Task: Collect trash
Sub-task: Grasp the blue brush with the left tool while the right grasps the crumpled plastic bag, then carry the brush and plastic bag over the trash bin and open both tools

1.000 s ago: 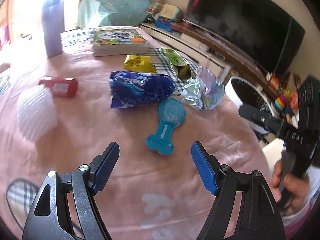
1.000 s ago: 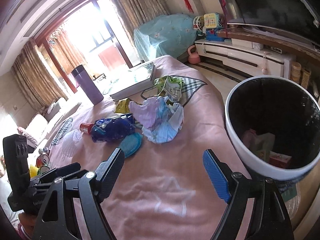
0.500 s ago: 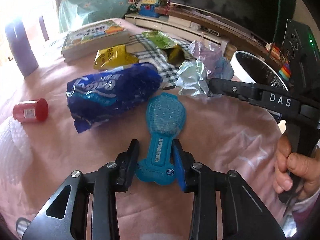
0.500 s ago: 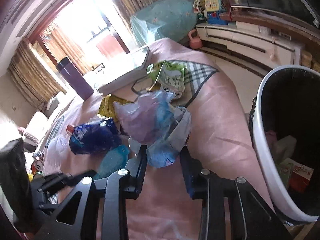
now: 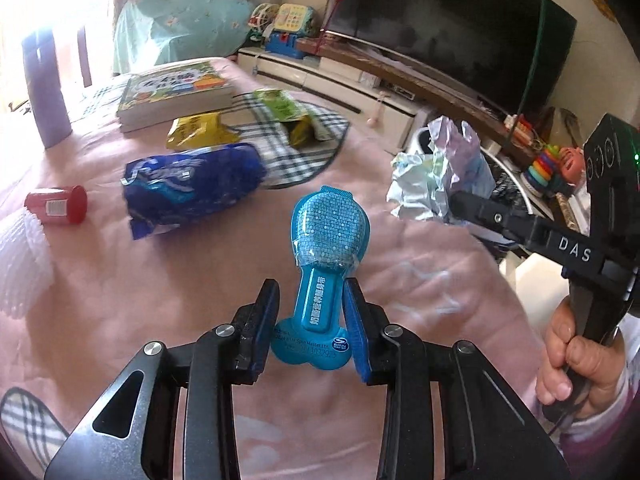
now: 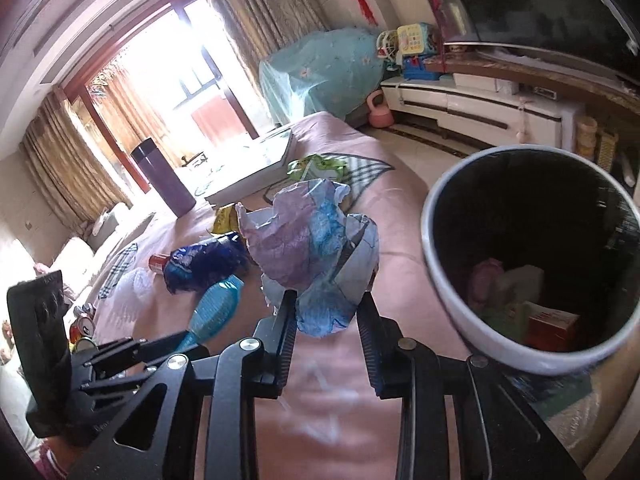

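Gripping the narrow neck of a blue bone-shaped plastic package [image 5: 320, 280], the left gripper [image 5: 312, 320] has its jaws drawn in until both blue pads meet the neck's sides; they closed within the last second, with the package between them. The neck is judged to be the chosen hold because the wider base behind the pads and the broad head ahead stop the package slipping either way. The right gripper [image 6: 326, 320] closed likewise and now pinches the lower edge of a crumpled wad of purple-and-blue paper [image 6: 312, 248], which stands up above the fingers, clear of the pink tablecloth [image 5: 120, 320].

Beyond the fingers, uncollected trash remains on the table: a blue snack bag [image 5: 192, 188], a yellow wrapper [image 5: 200, 132], a green wrapper [image 5: 288, 116] on a plaid mat and a small red container [image 5: 56, 204]. A stack of books [image 5: 176, 92] lies farther back.

Only the right wrist view looks into the white-rimmed waste bin [image 6: 440, 280], just beside the table edge and already holding packaging; carrying the wad there is the probable next move. Only the left wrist view shows the person's hand [image 5: 576, 364] on the right gripper's handle, and the printed lettering on the package.
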Demonstrator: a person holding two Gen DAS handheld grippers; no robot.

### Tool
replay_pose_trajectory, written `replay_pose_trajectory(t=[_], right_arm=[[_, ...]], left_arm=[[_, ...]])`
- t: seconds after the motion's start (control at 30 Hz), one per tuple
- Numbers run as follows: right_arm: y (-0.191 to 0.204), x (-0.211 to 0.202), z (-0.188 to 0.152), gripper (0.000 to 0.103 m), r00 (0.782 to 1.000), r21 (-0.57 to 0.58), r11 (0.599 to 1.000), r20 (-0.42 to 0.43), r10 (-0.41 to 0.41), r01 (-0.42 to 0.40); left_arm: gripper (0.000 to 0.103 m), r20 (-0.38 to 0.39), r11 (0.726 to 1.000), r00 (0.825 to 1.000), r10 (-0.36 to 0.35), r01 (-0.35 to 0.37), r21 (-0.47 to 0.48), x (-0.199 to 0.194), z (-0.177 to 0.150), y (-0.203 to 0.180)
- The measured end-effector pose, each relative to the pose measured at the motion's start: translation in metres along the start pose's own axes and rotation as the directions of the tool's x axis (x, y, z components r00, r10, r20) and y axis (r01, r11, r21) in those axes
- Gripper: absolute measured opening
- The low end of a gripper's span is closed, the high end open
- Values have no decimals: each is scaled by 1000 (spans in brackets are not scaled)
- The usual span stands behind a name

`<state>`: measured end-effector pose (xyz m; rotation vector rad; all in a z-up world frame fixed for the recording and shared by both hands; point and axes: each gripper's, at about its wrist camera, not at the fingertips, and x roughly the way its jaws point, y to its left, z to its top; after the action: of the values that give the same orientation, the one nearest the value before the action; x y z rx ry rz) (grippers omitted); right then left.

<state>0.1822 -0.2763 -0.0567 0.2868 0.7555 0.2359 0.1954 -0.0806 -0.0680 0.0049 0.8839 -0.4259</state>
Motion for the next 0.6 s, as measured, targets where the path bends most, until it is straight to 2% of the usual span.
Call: replay_pose_trajectory(t=[0.27, 0.6], right_arm=[[-28, -39, -11, 30, 998, 46, 998, 40, -49, 47], [-58, -68, -14, 30, 992, 86, 992, 81, -101, 94]], left_arm=[[32, 3, 998, 999, -49, 48, 50, -1, 3, -41], [32, 12, 991, 997, -80, 78, 112, 2, 17, -80]])
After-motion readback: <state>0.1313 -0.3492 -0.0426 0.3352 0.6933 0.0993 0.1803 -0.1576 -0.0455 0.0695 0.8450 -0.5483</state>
